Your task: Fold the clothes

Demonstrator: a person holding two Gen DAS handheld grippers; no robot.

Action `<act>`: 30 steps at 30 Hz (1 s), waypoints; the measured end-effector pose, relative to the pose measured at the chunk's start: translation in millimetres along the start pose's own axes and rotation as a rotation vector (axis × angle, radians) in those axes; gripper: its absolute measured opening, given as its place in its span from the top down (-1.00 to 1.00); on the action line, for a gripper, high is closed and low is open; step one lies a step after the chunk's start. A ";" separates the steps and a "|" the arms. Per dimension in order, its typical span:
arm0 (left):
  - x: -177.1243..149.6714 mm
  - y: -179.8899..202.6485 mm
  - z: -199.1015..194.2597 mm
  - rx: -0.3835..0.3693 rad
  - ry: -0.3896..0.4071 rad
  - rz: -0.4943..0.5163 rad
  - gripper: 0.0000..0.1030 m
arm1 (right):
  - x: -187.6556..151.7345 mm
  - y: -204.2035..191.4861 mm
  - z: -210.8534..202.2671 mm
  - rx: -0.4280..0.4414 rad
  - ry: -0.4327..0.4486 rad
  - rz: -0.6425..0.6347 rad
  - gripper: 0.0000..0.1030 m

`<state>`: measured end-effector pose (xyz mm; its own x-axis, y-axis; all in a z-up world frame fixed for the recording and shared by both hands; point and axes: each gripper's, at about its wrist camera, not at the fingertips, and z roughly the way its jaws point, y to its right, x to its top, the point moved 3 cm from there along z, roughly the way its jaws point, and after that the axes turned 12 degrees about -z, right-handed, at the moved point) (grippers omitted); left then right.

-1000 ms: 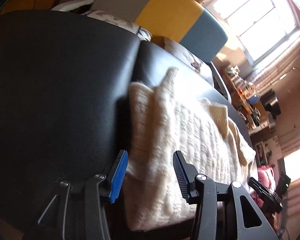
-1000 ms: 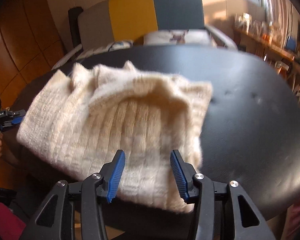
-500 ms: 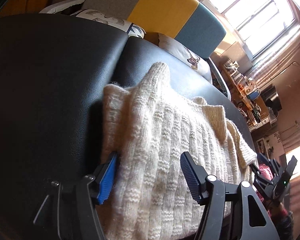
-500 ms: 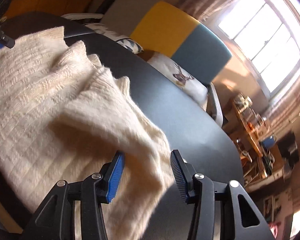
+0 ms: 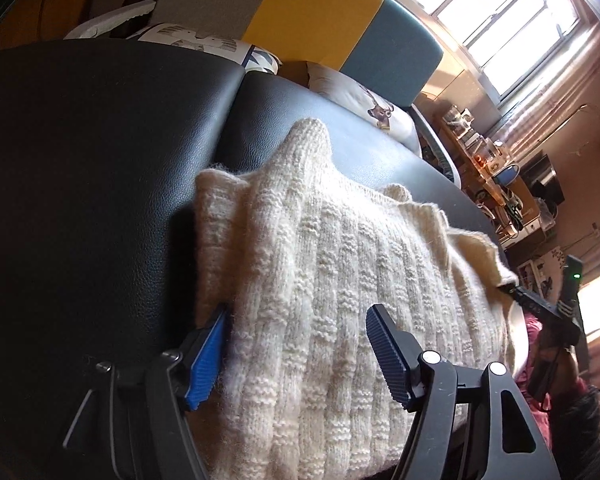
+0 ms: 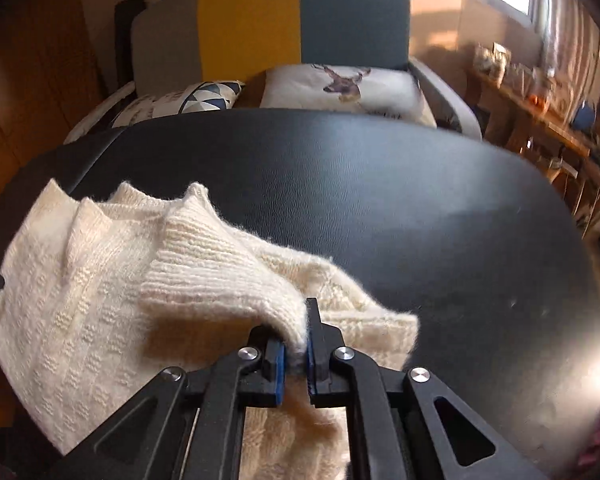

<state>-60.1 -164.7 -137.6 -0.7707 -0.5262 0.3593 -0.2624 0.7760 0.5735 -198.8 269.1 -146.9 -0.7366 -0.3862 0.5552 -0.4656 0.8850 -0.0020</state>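
A cream knitted sweater lies bunched on a black padded leather surface. My left gripper is open, its blue pads straddling the sweater's near edge without pinching it. In the right wrist view the same sweater spreads to the left, and my right gripper is shut on a ribbed fold of the sweater, which lifts up from the pile into the pads. The right gripper also shows in the left wrist view at the sweater's far right end.
Behind the black surface stands a sofa with a grey, yellow and teal back, holding a deer-print cushion and a triangle-print cushion. A cluttered shelf runs under a bright window on the right.
My right gripper has gone from open around the sweater's edge to shut on a ribbed fold. My left gripper has pushed further onto the sweater and stays open.
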 end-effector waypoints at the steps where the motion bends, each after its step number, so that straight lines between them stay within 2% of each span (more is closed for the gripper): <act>1: 2.4 -0.3 -1.6 -0.005 0.005 0.003 -0.36 | -2.9 3.6 3.9 0.024 -0.004 0.042 0.81; 2: 4.9 -0.5 -3.2 -0.010 0.010 0.006 -0.36 | -5.7 7.2 7.8 0.048 -0.008 0.084 0.81; 5: 14.8 -2.0 -5.4 -0.012 0.021 0.019 -0.38 | -12.2 21.9 11.6 0.134 0.020 0.223 0.61; 7: 21.4 -1.2 -4.8 -0.004 0.026 0.033 -0.38 | -17.0 31.2 10.1 0.176 0.046 0.306 0.59; 9: 26.3 1.5 -4.7 0.006 0.033 0.064 -0.38 | -21.1 33.0 -3.2 0.135 0.078 0.338 0.59; 12: 30.9 9.4 -2.8 0.036 0.050 0.147 -0.38 | -25.8 22.4 -32.9 0.080 0.161 0.307 0.53; 14: 33.1 14.3 2.2 0.044 0.041 0.192 -0.38 | -28.8 5.0 -44.8 0.096 0.185 0.245 0.52; 17: 33.4 21.9 11.8 0.042 0.018 0.240 -0.38 | -39.2 -20.9 -40.5 0.102 0.146 0.168 0.52; 19: 33.4 22.7 19.7 0.052 -0.006 0.231 -0.36 | -47.3 -33.4 -32.2 0.097 0.113 0.144 0.52; 20: 33.6 22.5 23.6 0.057 -0.019 0.220 -0.30 | -51.8 -37.4 -27.1 0.096 0.099 0.145 0.52; 22: 34.2 18.4 29.4 0.061 -0.046 0.175 0.39 | -55.2 -37.9 -22.8 0.089 0.110 0.170 0.52; 23: 34.5 14.8 30.3 0.059 -0.055 0.141 0.54 | -55.8 -36.6 -21.9 0.087 0.109 0.179 0.52; 24: 34.3 11.8 28.7 0.049 -0.059 0.106 0.80 | -56.3 -35.0 -21.1 0.084 0.107 0.188 0.52; 27: 33.5 9.0 4.9 -0.015 -0.053 0.004 0.87 | -60.1 -32.2 -21.0 0.070 0.096 0.179 0.56; 30: 27.4 3.5 -10.6 0.003 -0.054 -0.028 0.87 | -64.0 -29.4 -21.1 0.055 0.086 0.169 0.56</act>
<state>-76.0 -180.1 -118.0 -0.7932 -0.5283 0.3028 -0.2858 0.7622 0.5809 -127.7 273.3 -164.8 -0.7630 -0.2077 0.6122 -0.3667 0.9189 -0.1453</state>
